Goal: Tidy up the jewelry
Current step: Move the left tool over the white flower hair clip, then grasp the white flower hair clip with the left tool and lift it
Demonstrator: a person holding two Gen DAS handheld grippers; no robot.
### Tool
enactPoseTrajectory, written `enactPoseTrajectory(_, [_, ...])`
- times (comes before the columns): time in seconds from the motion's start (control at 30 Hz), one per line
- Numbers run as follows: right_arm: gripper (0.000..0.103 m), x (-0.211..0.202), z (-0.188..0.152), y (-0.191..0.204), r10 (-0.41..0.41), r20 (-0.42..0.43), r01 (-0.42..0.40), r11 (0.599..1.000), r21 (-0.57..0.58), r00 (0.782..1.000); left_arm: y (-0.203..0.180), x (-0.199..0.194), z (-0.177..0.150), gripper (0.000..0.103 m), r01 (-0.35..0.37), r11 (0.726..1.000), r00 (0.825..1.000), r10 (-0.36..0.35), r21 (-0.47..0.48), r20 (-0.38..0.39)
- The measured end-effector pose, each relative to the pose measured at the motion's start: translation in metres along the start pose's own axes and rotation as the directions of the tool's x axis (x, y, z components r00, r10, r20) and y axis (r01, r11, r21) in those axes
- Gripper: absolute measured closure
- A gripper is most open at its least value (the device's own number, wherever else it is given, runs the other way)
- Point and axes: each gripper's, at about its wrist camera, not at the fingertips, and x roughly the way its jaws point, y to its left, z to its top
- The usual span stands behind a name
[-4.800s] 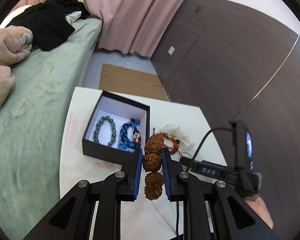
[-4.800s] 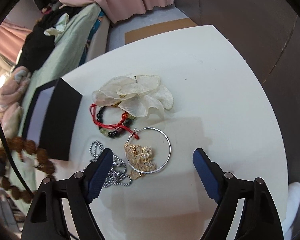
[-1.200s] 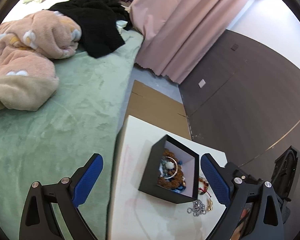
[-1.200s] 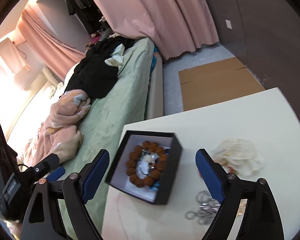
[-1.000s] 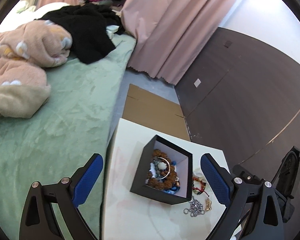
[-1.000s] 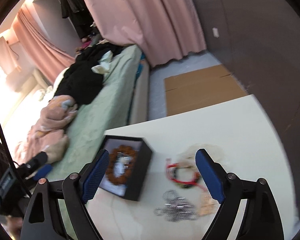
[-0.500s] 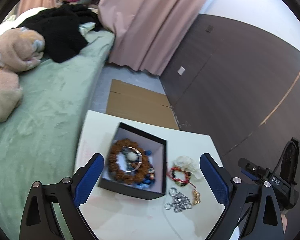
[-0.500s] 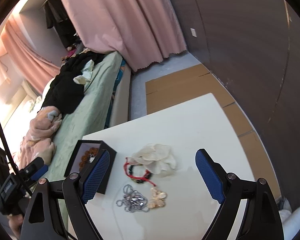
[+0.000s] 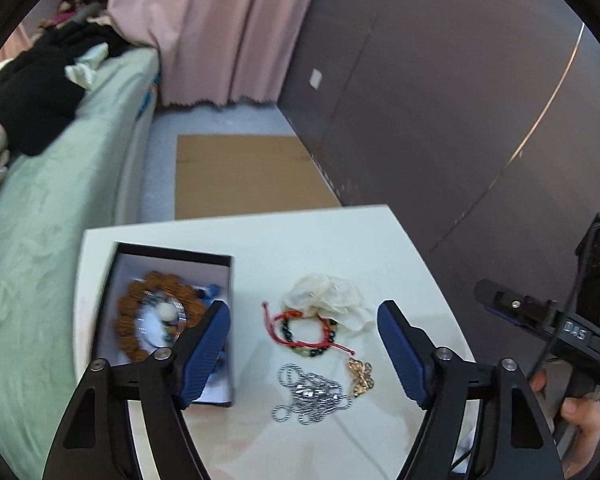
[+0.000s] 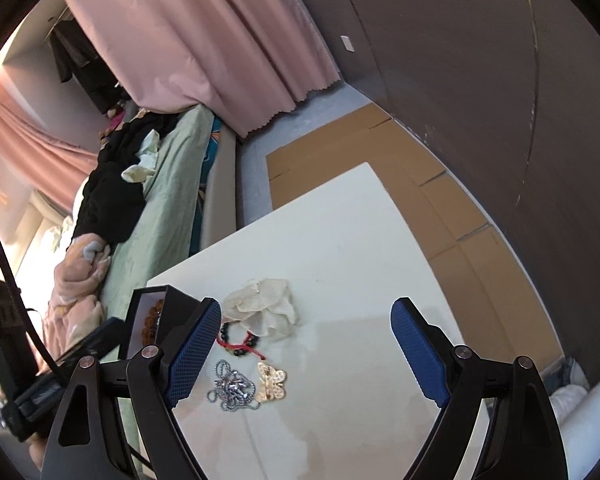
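Note:
A black jewelry box [image 9: 224,280] with a white lining stands at the left of the white table [image 9: 340,240]. In it lie a brown bead bracelet [image 9: 128,312] and a silver bangle [image 9: 180,312]. Right of the box lie a white fabric flower [image 9: 324,292], a red-cord bead bracelet [image 9: 304,334], a silver chain [image 9: 312,394] and a gold butterfly brooch [image 9: 360,374]. My left gripper [image 9: 302,348] is open and empty, above these. My right gripper [image 10: 306,354] is open and empty over the table, with the flower [image 10: 264,308], chain [image 10: 232,390] and brooch [image 10: 272,386] below it.
A bed with a green cover [image 9: 52,200], black clothes and a pink blanket runs along the table's left. Flat cardboard [image 9: 244,176] lies on the floor beyond. A dark wall [image 9: 440,120] and pink curtain [image 9: 220,28] stand behind. The right tool [image 9: 560,328] shows at right.
The brown bead bracelet, held by my left gripper earlier, now lies in the box with a silver bangle. Both grippers have swung in closer over the loose jewelry.

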Motion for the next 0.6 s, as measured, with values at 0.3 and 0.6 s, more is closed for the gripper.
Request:
enactPoseTrajectory(0.3, [0.015, 0.003, -0.003, -0.023, -0.044, -0.041, 0.047, 0.997, 0.059, 0.998, -0.027, 0.061, 0.004, 0.033, -0.054, 0.996, 0.993, 0.061, 0.072, -0.099])
enactPoseTrajectory(0.6, [0.015, -0.003, 0.0, -0.041, -0.065, -0.033, 0.068, 0.992, 0.104, 0.997, -0.048, 0.107, -0.007, 0.033, -0.097, 0.983, 0.977, 0.123, 0.153, -0.175])
